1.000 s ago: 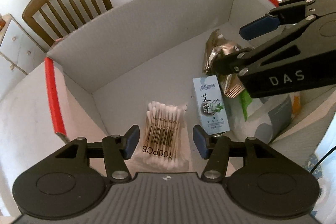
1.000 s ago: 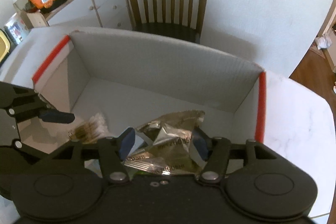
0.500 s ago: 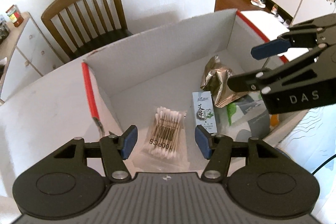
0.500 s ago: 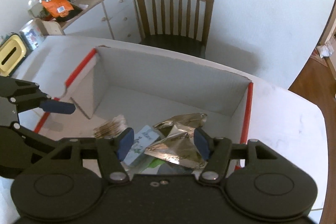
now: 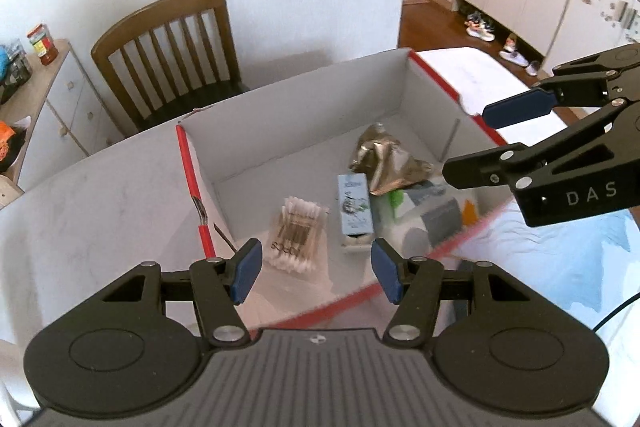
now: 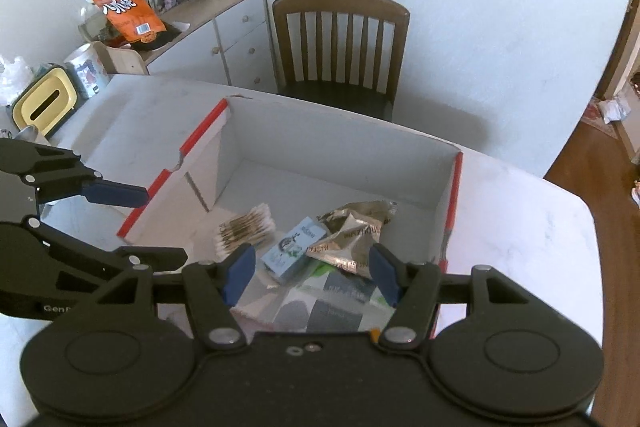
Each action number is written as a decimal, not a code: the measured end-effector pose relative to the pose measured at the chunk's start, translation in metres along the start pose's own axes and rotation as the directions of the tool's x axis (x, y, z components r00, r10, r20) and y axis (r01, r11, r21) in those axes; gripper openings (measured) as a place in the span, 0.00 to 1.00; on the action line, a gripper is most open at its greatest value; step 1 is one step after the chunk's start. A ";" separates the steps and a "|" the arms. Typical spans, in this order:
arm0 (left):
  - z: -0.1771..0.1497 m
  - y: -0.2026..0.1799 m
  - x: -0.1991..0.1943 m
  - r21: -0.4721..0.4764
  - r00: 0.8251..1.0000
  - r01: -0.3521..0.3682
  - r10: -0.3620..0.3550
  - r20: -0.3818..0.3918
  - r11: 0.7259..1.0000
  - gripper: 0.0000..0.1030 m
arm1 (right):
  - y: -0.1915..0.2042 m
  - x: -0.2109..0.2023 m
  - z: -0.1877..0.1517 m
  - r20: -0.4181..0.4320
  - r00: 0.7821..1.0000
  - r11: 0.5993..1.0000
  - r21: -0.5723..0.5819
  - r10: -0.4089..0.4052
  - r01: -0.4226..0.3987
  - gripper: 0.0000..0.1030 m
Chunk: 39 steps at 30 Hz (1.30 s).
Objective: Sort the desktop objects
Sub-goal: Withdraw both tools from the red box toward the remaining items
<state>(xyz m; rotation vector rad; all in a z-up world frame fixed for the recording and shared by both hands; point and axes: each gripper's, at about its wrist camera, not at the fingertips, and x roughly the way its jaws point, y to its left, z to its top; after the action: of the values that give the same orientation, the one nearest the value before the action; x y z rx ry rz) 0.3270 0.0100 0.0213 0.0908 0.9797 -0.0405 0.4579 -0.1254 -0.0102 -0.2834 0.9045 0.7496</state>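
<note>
Your left gripper (image 5: 316, 269) and right gripper (image 6: 311, 275) hang over box (image 6: 340, 147), fingers released, nothing held. Cotton swabs (image 5: 297, 233) lie inside.

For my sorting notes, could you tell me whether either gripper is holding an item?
No, both the left gripper and right gripper are open and empty.

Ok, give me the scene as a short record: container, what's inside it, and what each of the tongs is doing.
container: open box with red-edged rim, on a white table
contents: cotton swabs, small blue carton, foil packet, white pouch
swabs position: beside the carton, on its left in the left wrist view
packet position: behind the carton, overlapping the pouch
left tongs: open, empty, above the box
right tongs: open, empty, above the box
background: wooden chair
</note>
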 end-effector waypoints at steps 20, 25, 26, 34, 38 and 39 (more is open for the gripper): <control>-0.062 -0.007 -0.073 0.060 0.995 0.061 -0.066 0.077 0.996 0.63 | 0.053 -0.067 -0.062 0.027 0.999 0.997 0.064 -0.043 0.041 0.62; -0.077 -0.007 -0.086 0.066 0.994 0.058 -0.064 0.093 0.996 0.64 | 0.071 -0.073 -0.078 0.024 0.999 0.998 0.046 -0.035 0.033 0.64; -0.080 -0.007 -0.088 0.066 0.993 0.058 -0.064 0.096 0.996 0.64 | 0.075 -0.074 -0.081 0.023 0.999 0.998 0.045 -0.032 0.031 0.64; -0.103 -0.005 -0.108 0.075 0.991 0.059 -0.068 0.115 0.995 0.78 | 0.092 -0.083 -0.102 0.027 1.000 0.999 0.037 -0.014 0.013 0.71; -0.116 -0.004 -0.110 0.068 0.991 0.070 -0.077 0.114 0.995 0.82 | 0.099 -0.085 -0.114 0.022 1.000 1.000 0.024 -0.014 0.014 0.74; -0.120 -0.004 -0.110 0.068 0.991 0.070 -0.077 0.112 0.995 0.83 | 0.101 -0.085 -0.116 0.020 1.000 1.000 0.024 -0.015 0.014 0.74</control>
<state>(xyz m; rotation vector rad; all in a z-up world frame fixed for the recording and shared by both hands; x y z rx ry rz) 0.1666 0.0169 0.0462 0.1100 0.8666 -0.1431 0.2845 -0.1532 -0.0047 -0.2605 0.8915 0.7267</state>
